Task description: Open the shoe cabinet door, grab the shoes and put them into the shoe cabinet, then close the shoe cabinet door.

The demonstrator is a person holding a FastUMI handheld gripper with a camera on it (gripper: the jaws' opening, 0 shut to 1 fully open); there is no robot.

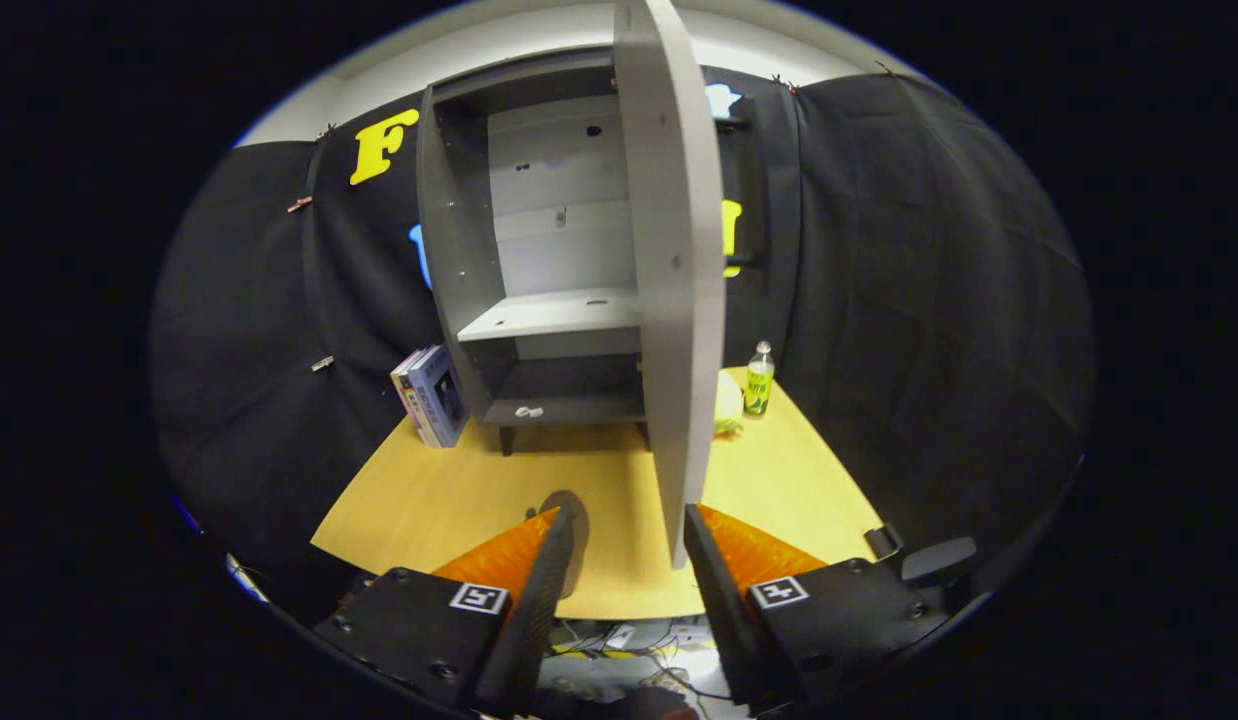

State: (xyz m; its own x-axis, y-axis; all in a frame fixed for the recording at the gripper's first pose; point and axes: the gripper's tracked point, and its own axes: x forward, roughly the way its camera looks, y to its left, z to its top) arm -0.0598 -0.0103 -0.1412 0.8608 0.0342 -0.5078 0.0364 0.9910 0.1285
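Note:
The grey shoe cabinet point(459, 250) stands on the wooden table point(429, 500) against the booth wall, its inside showing one shelf point(549, 315). Its door point(679, 300) is swung wide open and points edge-on toward me. The door's lower corner hangs between my fingers, close to the right one. My gripper point(627, 512) is open, with a wide gap to the left finger point(539, 560). A pale, yellowish thing point(729, 402), partly hidden behind the door, lies on the table; I cannot tell if it is a shoe.
Several books point(431, 395) lean beside the cabinet's left side. A small bottle point(759, 378) stands to the right, beyond the door. A small white item point(527, 411) lies on the cabinet's bottom board. A round brown disc point(577, 520) sits by the left fingertip. Cables lie below the table's front edge.

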